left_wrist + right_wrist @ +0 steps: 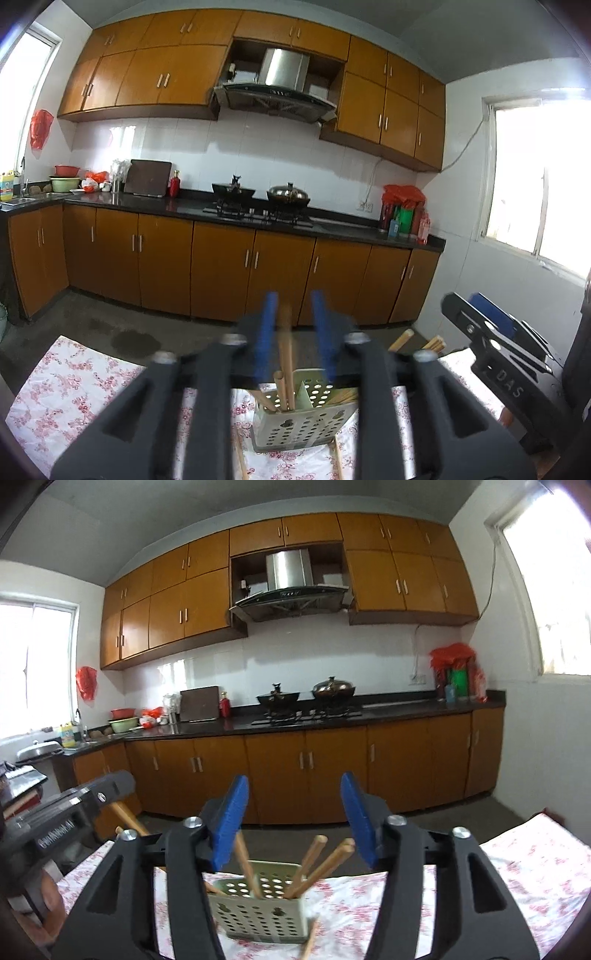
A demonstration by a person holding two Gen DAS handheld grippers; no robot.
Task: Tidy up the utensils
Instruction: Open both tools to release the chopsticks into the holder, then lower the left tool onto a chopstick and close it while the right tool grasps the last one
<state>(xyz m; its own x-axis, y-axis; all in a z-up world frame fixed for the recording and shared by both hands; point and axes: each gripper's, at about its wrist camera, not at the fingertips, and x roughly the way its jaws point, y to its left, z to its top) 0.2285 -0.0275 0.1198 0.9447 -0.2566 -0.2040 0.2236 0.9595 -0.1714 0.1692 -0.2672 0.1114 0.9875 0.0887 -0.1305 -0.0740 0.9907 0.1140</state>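
A pale green perforated utensil holder stands on the floral tablecloth; it also shows in the right wrist view. Several wooden chopsticks stand in it. My left gripper hovers above the holder with its blue fingers a little apart, and a wooden chopstick stands upright between them, its lower end in the holder's left compartment. My right gripper is wide open and empty above the holder. Each gripper shows at the edge of the other's view.
A loose chopstick lies on the cloth by the holder's front. Beyond the table are a grey floor, brown cabinets, a dark counter with a stove and two woks, and bright windows on both sides.
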